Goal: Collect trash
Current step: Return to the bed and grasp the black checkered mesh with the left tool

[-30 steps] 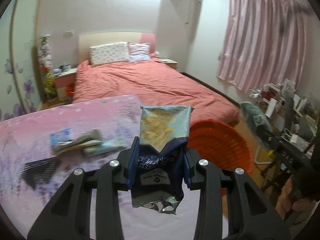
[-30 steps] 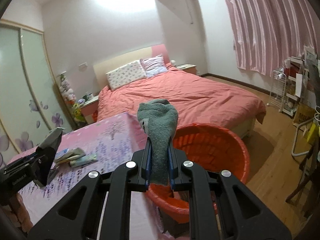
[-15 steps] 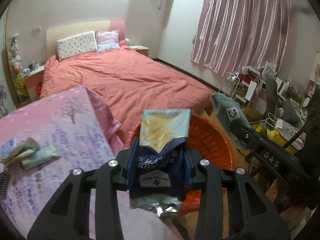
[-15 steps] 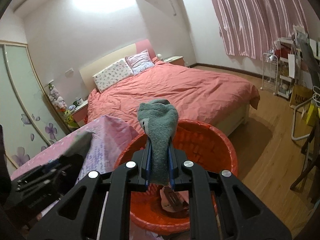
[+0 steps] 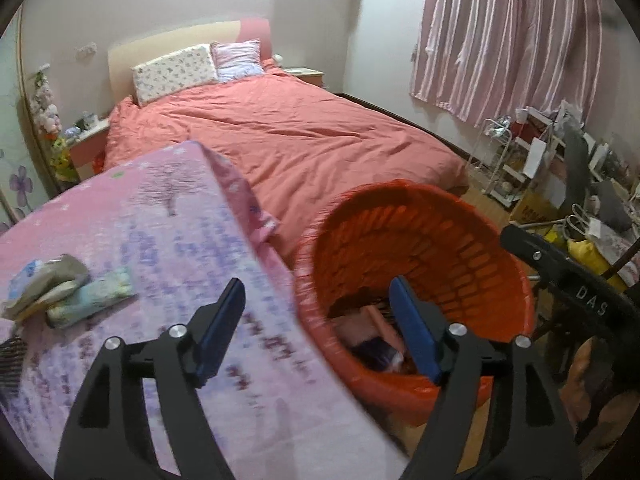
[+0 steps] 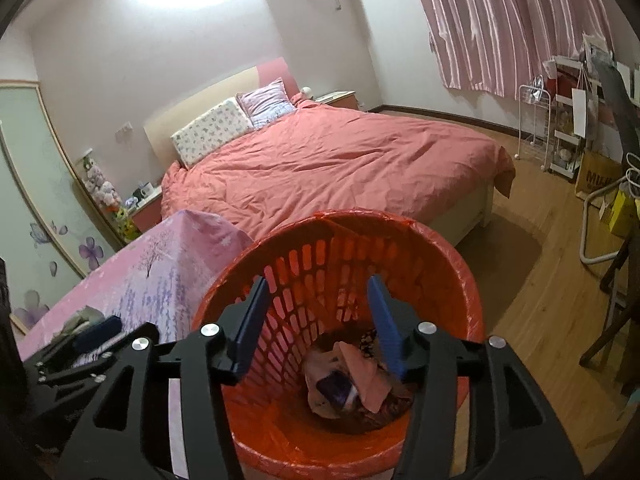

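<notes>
The round orange slotted plastic basket lined with an orange bag (image 6: pixel 460 280) fills the lower centre of the right wrist view, and it stands just beside the corner of the table covered with a pink and lilac flowered cloth (image 5: pixel 180 240), so that litter can be carried from the cloth to the bin with a short swing. The right gripper (image 6: pixel 316 312) hangs directly over the basket's mouth with its blue-padded jaws spread wide and nothing between them; that position suits a release straight down. At the bottom of the basket lies a heap of crumpled pinkish wrappers and a dark packet (image 6: pixel 344 384), which is where the collected trash sits.

In the left wrist view the left gripper (image 5: pixel 316 312) straddles the table edge and the basket rim at lower centre, jaws likewise parted and empty. At the left edge of that frame a small pile of flattened packets and wrappers (image 5: pixel 64 292) rests on the cloth, well apart from the basket. These appear to be the remaining litter, so the task looks only partly done.
</notes>
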Demonstrator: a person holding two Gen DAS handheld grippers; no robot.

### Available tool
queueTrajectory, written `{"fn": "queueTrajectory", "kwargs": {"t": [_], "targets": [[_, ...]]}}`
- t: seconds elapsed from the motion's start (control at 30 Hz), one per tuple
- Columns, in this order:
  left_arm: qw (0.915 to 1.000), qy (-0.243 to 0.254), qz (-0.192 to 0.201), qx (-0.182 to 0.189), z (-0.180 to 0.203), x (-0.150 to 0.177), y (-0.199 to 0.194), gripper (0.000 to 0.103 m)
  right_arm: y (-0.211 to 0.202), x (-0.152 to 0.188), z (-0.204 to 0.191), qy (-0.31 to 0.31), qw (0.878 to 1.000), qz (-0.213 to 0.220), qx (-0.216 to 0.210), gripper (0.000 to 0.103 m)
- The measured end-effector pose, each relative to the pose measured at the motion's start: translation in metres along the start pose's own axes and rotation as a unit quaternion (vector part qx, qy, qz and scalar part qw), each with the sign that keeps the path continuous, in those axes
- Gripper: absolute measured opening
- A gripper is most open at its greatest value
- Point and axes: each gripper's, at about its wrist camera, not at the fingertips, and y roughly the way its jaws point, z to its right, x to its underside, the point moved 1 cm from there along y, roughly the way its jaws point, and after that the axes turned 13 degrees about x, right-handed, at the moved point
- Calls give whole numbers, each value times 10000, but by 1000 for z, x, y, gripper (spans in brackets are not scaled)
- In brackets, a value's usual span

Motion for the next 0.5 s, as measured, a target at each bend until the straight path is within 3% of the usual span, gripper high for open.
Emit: {"fn": "queueTrajectory", "kwargs": {"t": [0.27, 0.5], "targets": [[9968, -210, 130, -763, -61, 27, -59, 79, -12, 8, -31, -356, 9992, -63, -181, 58], [9790, -1051, 186, -1736, -165, 65, -125, 84, -27, 25, -76, -804, 9954, -162, -485, 59]]}}
